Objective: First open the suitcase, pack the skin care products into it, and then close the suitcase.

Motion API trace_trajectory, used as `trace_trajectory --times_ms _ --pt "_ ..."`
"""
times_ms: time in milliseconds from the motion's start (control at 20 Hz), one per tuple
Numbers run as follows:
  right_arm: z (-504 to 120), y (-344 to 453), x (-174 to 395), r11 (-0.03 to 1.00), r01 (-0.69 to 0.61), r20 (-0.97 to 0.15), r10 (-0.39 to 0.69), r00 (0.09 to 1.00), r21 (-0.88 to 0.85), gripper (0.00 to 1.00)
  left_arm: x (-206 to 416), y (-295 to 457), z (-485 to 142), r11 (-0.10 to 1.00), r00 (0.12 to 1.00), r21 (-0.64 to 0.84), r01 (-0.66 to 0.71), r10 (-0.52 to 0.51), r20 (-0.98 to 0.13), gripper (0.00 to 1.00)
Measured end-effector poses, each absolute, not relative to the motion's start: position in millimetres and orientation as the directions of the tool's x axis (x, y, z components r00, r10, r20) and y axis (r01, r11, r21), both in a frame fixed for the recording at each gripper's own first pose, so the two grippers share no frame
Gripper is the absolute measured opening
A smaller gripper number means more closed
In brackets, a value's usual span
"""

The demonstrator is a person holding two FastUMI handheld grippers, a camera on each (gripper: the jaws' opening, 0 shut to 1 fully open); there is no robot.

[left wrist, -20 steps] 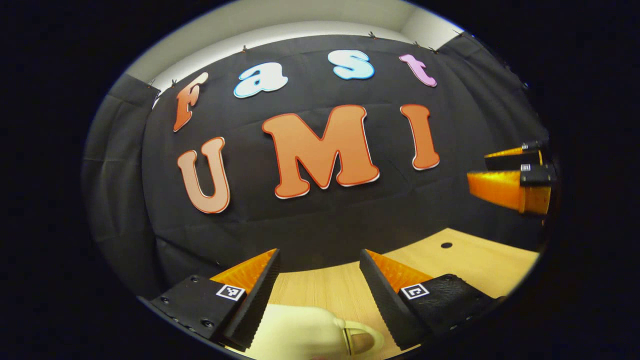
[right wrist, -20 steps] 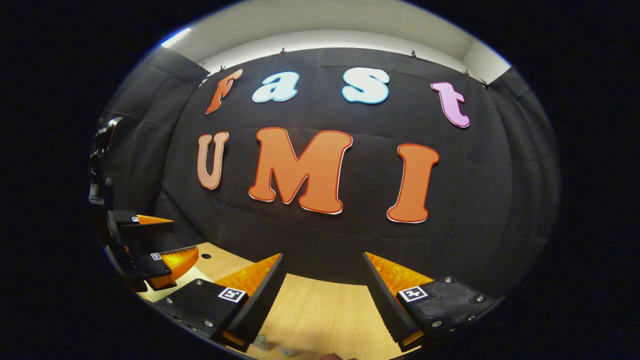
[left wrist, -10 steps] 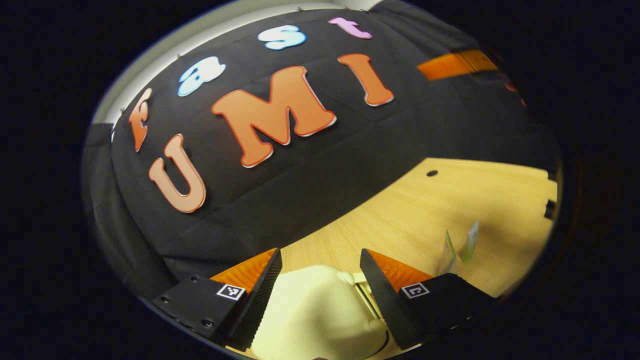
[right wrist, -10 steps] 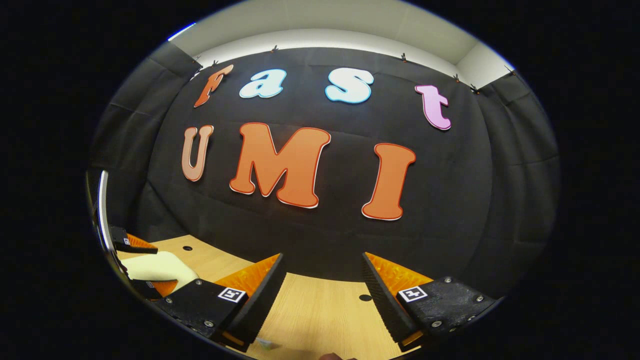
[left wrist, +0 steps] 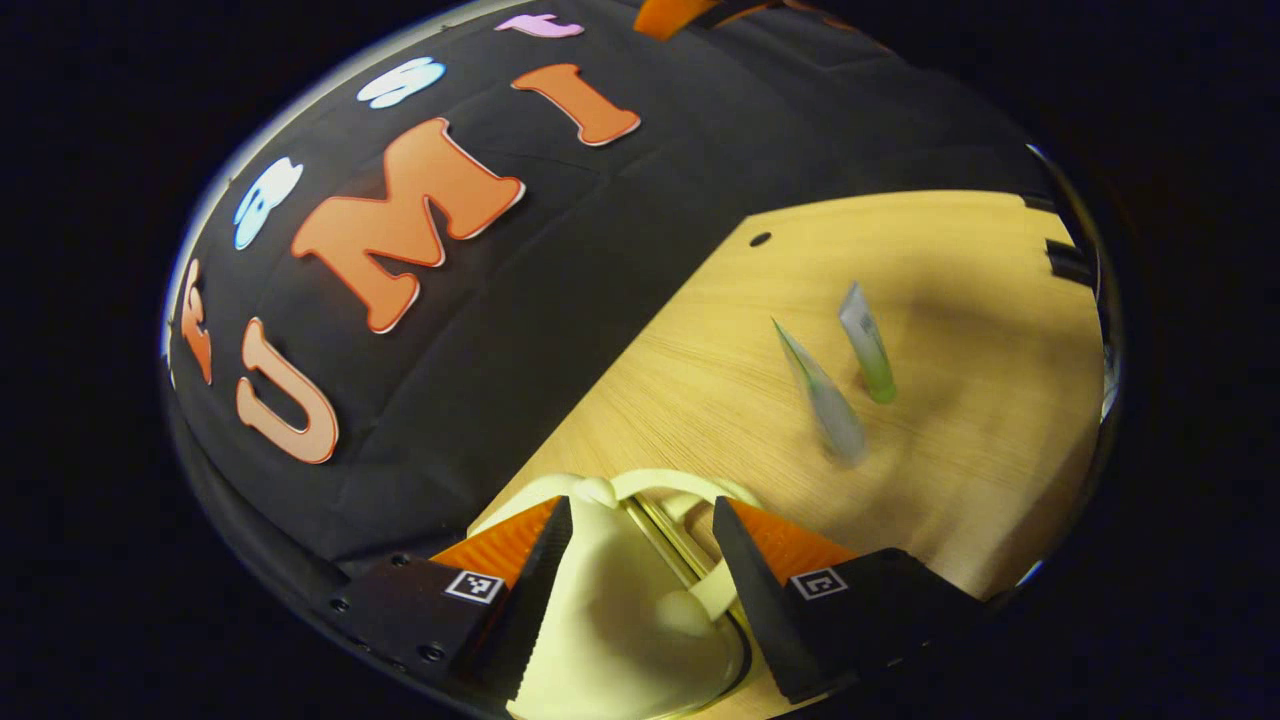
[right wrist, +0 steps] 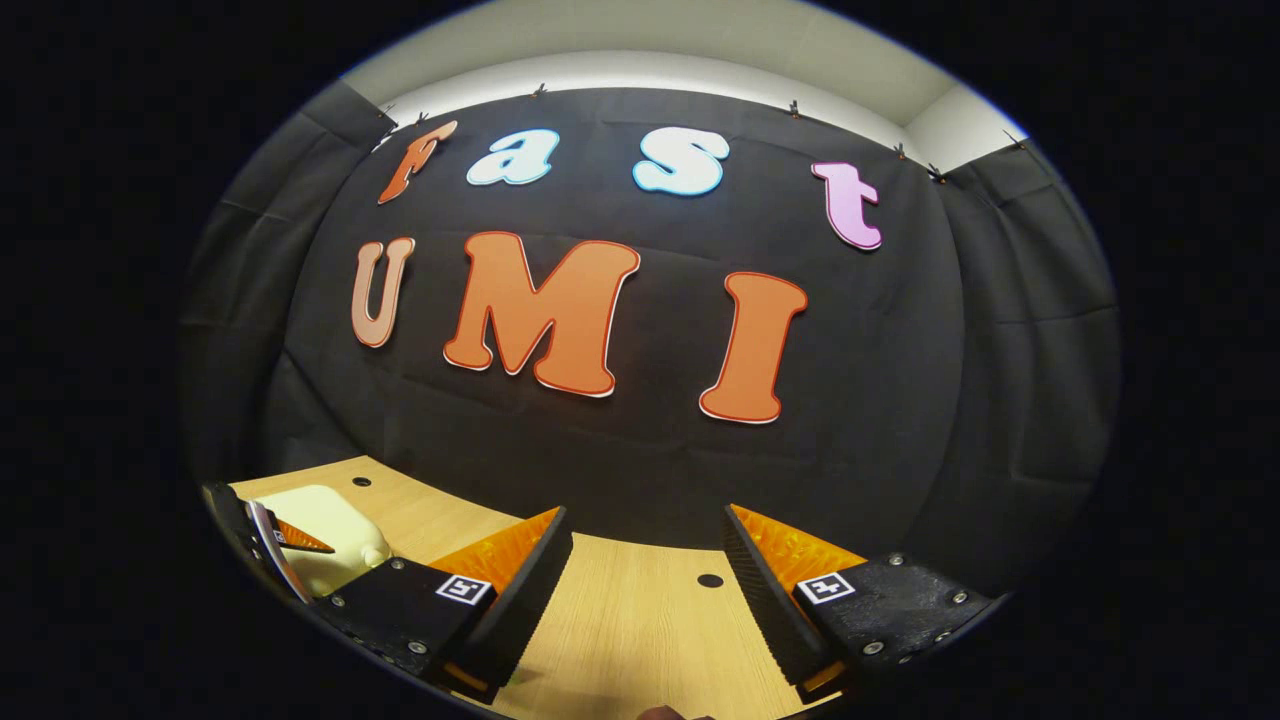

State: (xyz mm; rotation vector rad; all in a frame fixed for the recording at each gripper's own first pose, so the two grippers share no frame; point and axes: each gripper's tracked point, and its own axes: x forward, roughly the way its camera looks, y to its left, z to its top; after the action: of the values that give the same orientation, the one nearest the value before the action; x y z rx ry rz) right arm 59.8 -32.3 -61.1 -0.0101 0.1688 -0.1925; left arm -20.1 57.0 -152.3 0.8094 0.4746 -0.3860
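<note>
A small cream suitcase (left wrist: 620, 610) with a gold trim and a looped handle lies on the wooden table (left wrist: 960, 280). My left gripper (left wrist: 640, 545) is open and tilted over it, one finger on each side of the handle end. Two skin care tubes lie farther off on the table, a pale one (left wrist: 828, 405) and a green one (left wrist: 868, 345). In the right gripper view my right gripper (right wrist: 645, 560) is open over the bare table (right wrist: 640, 640) with nothing between its fingers. The suitcase (right wrist: 325, 530) shows there at the far left, with the left gripper (right wrist: 275, 540) over it.
The black cloth wall stands close behind the table's far edge. Small round holes mark the tabletop (left wrist: 760, 239) (right wrist: 710, 580). A finger of the right gripper (left wrist: 675, 12) pokes in at the top of the left gripper view.
My left gripper has dipped and rolled toward the table, bringing the suitcase up between its fingers and the two tubes into view. The right gripper has shifted slightly and stays open.
</note>
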Motion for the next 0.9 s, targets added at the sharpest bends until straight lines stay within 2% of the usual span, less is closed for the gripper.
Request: trace_trajectory --times_ms 300,350,500,700,900 --pt "-73.7 -41.7 46.4 0.978 0.205 -0.198 -0.207 0.958 -0.032 0.95 -24.4 60.2 -159.3 0.499 0.794 0.646 0.578 -0.16 -0.587 0.88" --pt "-74.8 -42.3 44.4 0.979 0.204 -0.199 -0.206 0.958 -0.031 0.95 -22.6 59.4 -157.7 0.485 0.795 0.652 0.583 -0.172 -0.582 0.76" --pt "-77.4 -41.1 41.0 0.979 0.201 -0.204 -0.203 0.958 -0.031 0.95 -26.9 70.1 -169.8 0.45 0.769 0.655 0.607 -0.124 -0.627 0.75" --pt "-79.6 -37.6 38.0 0.982 0.188 -0.207 -0.189 0.96 -0.025 0.95 -24.6 81.3 -175.8 0.382 0.79 0.722 0.577 -0.036 -0.612 0.75" --pt "-77.3 -33.6 35.7 0.984 0.176 -0.202 -0.175 0.964 -0.017 0.96 -16.7 73.4 -184.4 0.353 0.792 0.737 0.576 -0.022 -0.61 0.23"
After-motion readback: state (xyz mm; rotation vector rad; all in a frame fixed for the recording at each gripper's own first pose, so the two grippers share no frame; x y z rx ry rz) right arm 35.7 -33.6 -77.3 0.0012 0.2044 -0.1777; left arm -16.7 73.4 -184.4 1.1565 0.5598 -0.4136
